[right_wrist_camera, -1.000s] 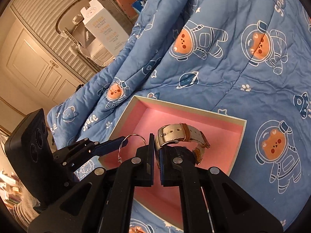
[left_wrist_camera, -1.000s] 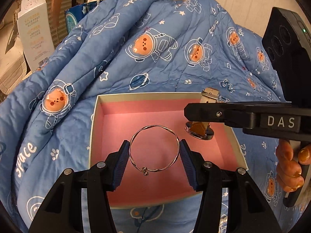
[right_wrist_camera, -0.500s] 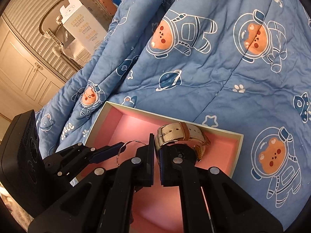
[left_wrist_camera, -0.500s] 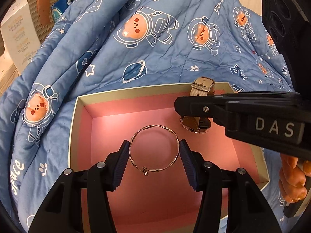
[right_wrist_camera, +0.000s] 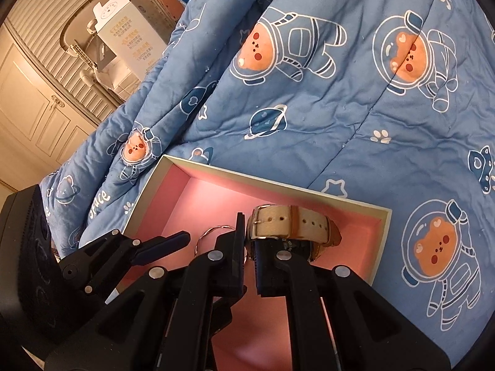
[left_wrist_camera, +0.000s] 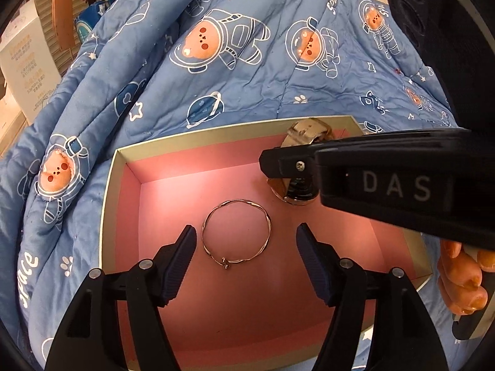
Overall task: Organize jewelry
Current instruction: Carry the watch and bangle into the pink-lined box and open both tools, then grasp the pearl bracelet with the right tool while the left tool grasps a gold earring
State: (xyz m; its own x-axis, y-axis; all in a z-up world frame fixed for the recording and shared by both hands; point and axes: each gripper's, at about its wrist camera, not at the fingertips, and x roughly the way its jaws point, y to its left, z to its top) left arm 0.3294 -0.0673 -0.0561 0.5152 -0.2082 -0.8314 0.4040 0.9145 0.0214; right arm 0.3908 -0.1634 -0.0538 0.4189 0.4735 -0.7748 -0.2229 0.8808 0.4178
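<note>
A pink-lined box (left_wrist_camera: 108,216) lies on a blue quilt. A thin twisted silver bracelet (left_wrist_camera: 236,235) lies flat on the box floor. My left gripper (left_wrist_camera: 246,238) is open, its fingers apart on either side of the bracelet and not touching it. My right gripper (right_wrist_camera: 250,247) is shut on a watch (right_wrist_camera: 290,225) with a beige strap, holding it inside the box at the far right corner. The watch (left_wrist_camera: 297,190) shows in the left wrist view partly hidden behind the right gripper's finger. The bracelet (right_wrist_camera: 213,232) shows only in part in the right wrist view.
The blue astronaut-bear quilt (left_wrist_camera: 247,61) surrounds the box and rises in folds behind it. A white carton (right_wrist_camera: 130,34) and cupboard doors (right_wrist_camera: 37,108) stand beyond the bed at the left. A hand (left_wrist_camera: 464,278) holds the right gripper at the right edge.
My left gripper has opened and let go of the bracelet, which now lies on the box floor. My right gripper has lowered the watch further into the box.
</note>
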